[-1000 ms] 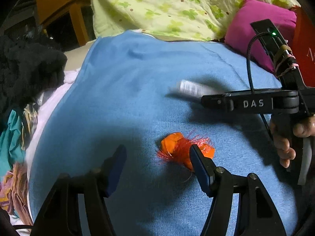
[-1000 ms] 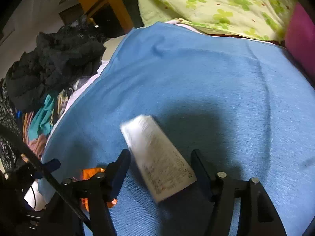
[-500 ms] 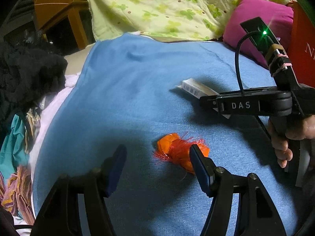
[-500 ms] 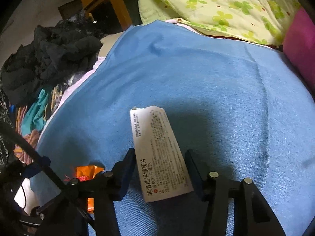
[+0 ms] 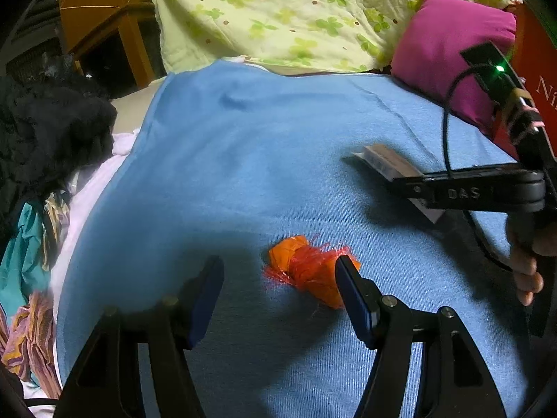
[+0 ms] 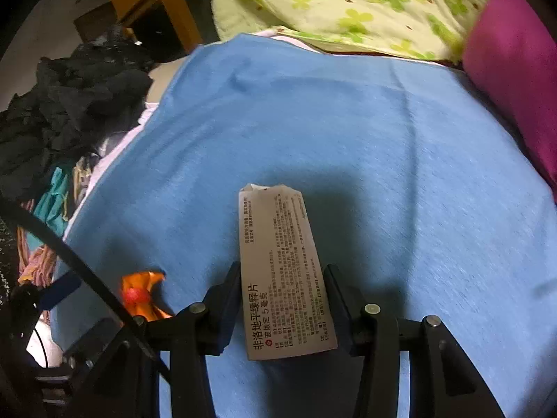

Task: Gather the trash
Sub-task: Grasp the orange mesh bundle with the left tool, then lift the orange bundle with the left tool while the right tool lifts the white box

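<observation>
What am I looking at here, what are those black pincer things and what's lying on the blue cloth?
There is no robot here. A person holds a hand-operated gripper in each hand, and each gripper carries a wide-angle camera looking forward along its two fingers. So one picture is the left gripper's view and the other is the right gripper's view.

Both look down at a blue blanket on a bed. An orange wrapper lies on it, touching the left gripper's right finger; those jaws are open and hold nothing. A flattened medicine box sits between the right gripper's jaws, which are closing, with the fingers against its sides. In the left view you also see the right gripper from the side and the person's fingers on its handle.

Around the edges are a flowered quilt, a pink pillow and a pile of clothes.
</observation>
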`<state>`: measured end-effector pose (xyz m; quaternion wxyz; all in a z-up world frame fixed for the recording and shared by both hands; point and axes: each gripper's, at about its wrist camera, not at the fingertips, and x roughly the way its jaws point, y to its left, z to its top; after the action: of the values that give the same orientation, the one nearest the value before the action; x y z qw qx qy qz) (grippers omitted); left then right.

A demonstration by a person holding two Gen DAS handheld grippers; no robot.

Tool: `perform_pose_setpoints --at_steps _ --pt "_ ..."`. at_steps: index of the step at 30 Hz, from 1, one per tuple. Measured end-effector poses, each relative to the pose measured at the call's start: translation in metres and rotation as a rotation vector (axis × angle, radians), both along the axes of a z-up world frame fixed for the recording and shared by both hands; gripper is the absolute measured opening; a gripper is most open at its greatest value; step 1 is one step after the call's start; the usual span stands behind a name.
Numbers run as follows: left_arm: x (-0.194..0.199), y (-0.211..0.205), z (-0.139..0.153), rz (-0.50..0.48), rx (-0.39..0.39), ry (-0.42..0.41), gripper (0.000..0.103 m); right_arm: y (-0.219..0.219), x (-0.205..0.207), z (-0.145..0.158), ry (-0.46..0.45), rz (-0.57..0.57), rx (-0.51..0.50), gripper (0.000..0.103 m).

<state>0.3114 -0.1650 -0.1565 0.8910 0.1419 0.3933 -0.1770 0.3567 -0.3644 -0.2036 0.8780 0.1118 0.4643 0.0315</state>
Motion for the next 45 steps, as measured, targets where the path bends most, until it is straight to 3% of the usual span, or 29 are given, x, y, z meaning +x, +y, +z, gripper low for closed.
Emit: perform_pose_setpoints --at_steps 13,15,20,24,26,27,28,35,45 --pt "0.011 0.029 -0.007 -0.039 -0.099 0.104 0.067 0.003 -0.100 0.004 0.038 -0.044 0.035 0.049" --pt "0.013 0.024 -0.009 -0.064 -0.120 0.122 0.075 0.003 -0.114 0.006 0.027 -0.062 0.042 0.049" --pt "0.025 0.003 -0.017 -0.088 -0.121 0.163 0.077 0.003 -0.122 0.008 0.012 -0.078 0.053 0.049" --pt "0.039 -0.007 -0.030 -0.047 -0.128 0.225 0.076 0.001 -0.122 0.011 -0.002 -0.085 0.055 0.049" --pt "0.042 -0.007 -0.035 -0.032 -0.157 0.256 0.066 0.002 -0.124 0.014 -0.020 -0.086 0.048 0.049" --pt "0.043 -0.006 -0.035 -0.030 -0.171 0.265 0.053 0.004 -0.124 0.016 -0.030 -0.085 0.047 0.049" --pt "0.042 -0.007 -0.035 -0.027 -0.172 0.265 0.051 0.004 -0.126 0.017 -0.037 -0.085 0.047 0.049" --pt "0.024 -0.005 -0.008 0.000 -0.146 0.164 0.048 0.012 -0.143 0.030 -0.119 -0.099 0.029 0.049" --pt "-0.058 -0.006 0.093 -0.030 -0.098 -0.144 0.048 0.024 -0.201 0.076 -0.269 -0.141 -0.029 0.049"
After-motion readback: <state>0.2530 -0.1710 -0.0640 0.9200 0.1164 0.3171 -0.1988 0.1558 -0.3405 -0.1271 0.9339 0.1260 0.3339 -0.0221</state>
